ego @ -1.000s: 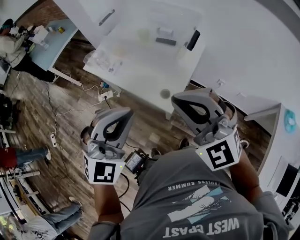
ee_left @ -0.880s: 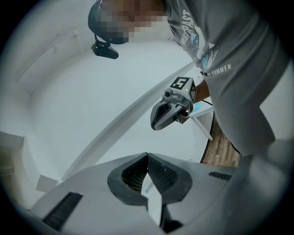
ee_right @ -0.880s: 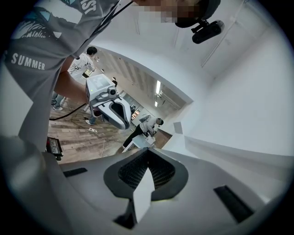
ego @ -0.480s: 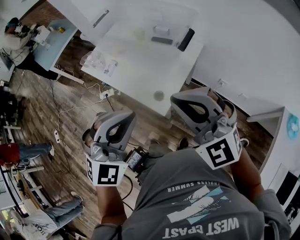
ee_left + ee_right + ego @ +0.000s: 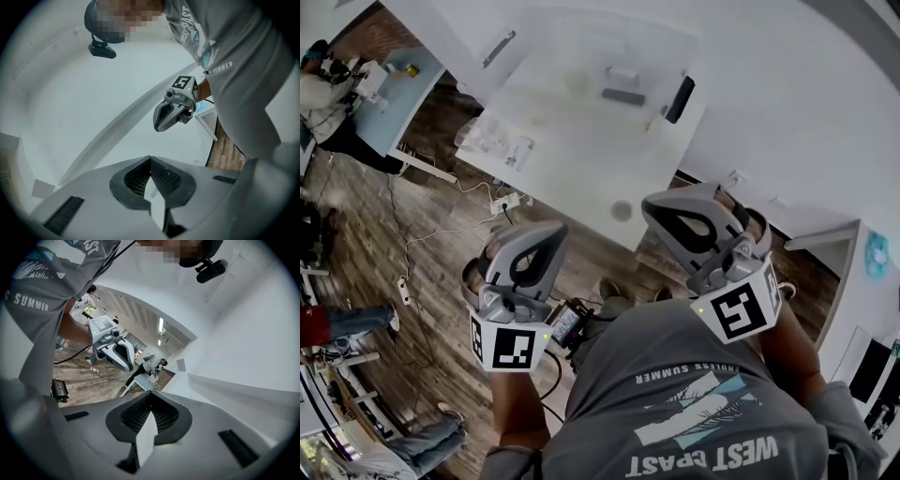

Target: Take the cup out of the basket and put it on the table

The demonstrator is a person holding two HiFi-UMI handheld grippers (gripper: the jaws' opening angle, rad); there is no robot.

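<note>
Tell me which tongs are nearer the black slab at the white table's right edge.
Right. In the head view the right tongs sit almost straight below the black slab; the left tongs lie farther, down-left.

wood plank floor (image 5: pixel 422 246), smooth matt white table (image 5: pixel 581 164)

Head view is bright with flat, even light. The white table (image 5: pixel 581 159) is nearly blown out and the shadows are soft. Heavy fisheye: walls bow, edges smear. Both gripper views sit in a black round vignette. My left gripper (image 5: pixel 151 159) is soft, too close to the lens; my right gripper (image 5: pixel 151 394) is the same. Ceiling strip lights (image 5: pixel 161 325) glare in the right gripper view.
</note>
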